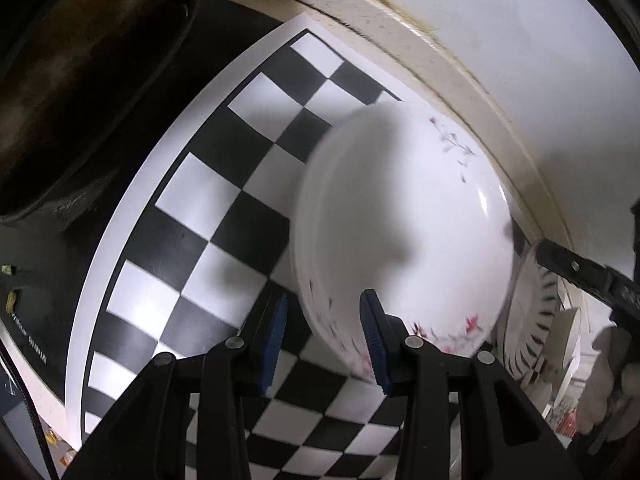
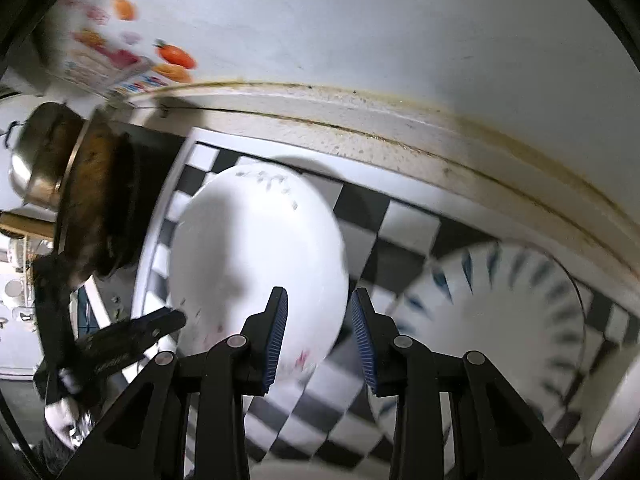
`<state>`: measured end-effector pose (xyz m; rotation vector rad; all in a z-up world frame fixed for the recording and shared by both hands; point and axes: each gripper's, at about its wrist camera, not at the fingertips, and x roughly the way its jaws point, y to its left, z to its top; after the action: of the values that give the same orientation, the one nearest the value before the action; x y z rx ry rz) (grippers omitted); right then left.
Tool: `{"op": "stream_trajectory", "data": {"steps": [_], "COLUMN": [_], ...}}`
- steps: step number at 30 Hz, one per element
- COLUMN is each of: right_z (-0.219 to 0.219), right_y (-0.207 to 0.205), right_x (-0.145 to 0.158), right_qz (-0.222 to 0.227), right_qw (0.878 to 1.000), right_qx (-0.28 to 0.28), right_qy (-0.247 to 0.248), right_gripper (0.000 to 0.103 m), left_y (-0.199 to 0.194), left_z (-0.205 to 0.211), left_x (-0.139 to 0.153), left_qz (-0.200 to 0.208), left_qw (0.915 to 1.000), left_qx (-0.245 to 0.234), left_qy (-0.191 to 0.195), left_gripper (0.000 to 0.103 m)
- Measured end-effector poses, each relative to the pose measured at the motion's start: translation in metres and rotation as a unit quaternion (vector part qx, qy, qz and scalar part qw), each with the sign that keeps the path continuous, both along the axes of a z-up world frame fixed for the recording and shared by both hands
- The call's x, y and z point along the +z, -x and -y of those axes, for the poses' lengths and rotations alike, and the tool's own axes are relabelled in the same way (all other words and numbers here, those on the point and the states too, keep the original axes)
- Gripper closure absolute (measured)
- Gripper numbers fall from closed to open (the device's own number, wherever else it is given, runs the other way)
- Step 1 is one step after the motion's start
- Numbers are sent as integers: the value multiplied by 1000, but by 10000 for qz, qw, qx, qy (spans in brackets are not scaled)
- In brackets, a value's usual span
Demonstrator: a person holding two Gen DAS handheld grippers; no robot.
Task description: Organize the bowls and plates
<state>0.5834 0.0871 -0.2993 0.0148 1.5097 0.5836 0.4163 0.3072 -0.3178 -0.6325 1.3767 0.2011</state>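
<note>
The left hand-held gripper [image 1: 324,340] has its blue-padded fingers [image 1: 374,344] apart, reaching in from 6 o'clock with the near rim of the floral plate [image 1: 400,216] sitting in the gap between them; whether either pad touches the rim cannot be told. That white plate, sprigged with pink and grey flowers, lies on the black-and-white checkerboard sheet [image 1: 208,208] that covers the worktop [image 1: 472,80], whose speckled cream edge runs along 1 o'clock under a pale wall. At 3 o'clock of the floral plate, just beside it, is the rim of a plate with dark dashes [image 1: 536,312], and the tip of the other tool shows above it. A dark, worn pan [image 1: 80,92] fills the 10 o'clock corner. From the right wrist, the right hand-held gripper [image 2: 320,340] is likewise spread open with nothing between its fingers, hovering over the sheet; the floral plate [image 2: 256,256] lies at its 11 o'clock, and the dash-rimmed plate [image 2: 500,320] at its 2 o'clock, both blurred. A steel pot [image 2: 36,160] and the pan [image 2: 100,208] stand at 9 o'clock, and fruit stickers [image 2: 176,56] dot the wall at 11 o'clock.
</note>
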Motion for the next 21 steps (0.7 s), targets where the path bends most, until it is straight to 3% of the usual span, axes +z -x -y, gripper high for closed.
{"op": "stream_trajectory", "data": {"steps": [5, 10, 12, 14, 21], "right_z": [-11, -13, -15, -20, -24], "right_y": [-22, -28, -28, -30, -25], "right_x": [-42, -65, -70, -70, -69], "right_qz": [-387, -670, -689, -668, -410], "right_qw": [9990, 9975, 9974, 9976, 9985], "right_qx": [74, 102, 105, 135, 359], "right_qy": [193, 178, 159, 87, 107], "right_gripper": [67, 68, 70, 84, 84], "left_y": [-8, -10, -13, -15, -10], "left_z": [3, 2, 0, -1, -3], "left_x": [-13, -17, -18, -16, -10], "left_qz": [-147, -205, -176, -124, 15], "left_qw": [9997, 9996, 9996, 9996, 9991], "left_qx": [-173, -214, -220, -217, -294], "left_qy": [-2, 13, -8, -93, -317], "left_gripper": [68, 68, 68, 70, 75]}}
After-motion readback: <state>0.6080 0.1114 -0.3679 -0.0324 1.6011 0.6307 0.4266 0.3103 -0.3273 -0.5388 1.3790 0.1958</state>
